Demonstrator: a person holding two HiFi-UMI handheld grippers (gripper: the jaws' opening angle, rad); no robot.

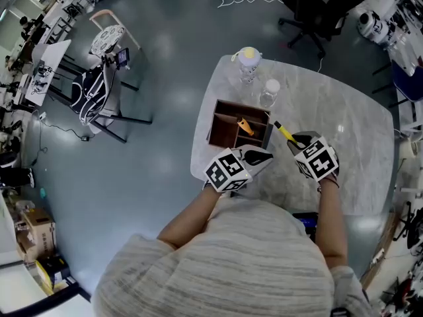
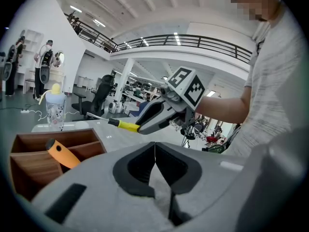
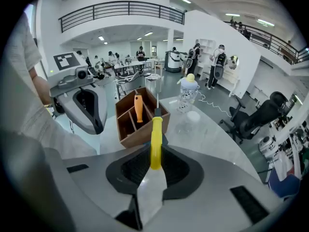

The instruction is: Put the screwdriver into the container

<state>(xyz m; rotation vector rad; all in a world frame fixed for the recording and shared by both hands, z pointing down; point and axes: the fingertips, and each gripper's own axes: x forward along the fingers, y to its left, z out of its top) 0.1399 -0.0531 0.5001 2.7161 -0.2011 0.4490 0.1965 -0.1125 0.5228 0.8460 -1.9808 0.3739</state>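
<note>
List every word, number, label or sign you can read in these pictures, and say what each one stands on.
Nothing can be read as text in any view.
Left cube and right cube: black-and-white square markers only, no letters or numbers.
Bottle: dark print, too blurred to read.
Screwdriver: plain yellow handle, no print shows.

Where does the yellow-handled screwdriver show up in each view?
Head view: the screwdriver is right of centre, beside the wooden container, held by the right gripper.
Left gripper view: above centre, slightly left, sticking out of the right gripper.
Right gripper view: dead centre, between the jaws.
Shared landmark: the wooden container, with an orange-handled tool inside.
</note>
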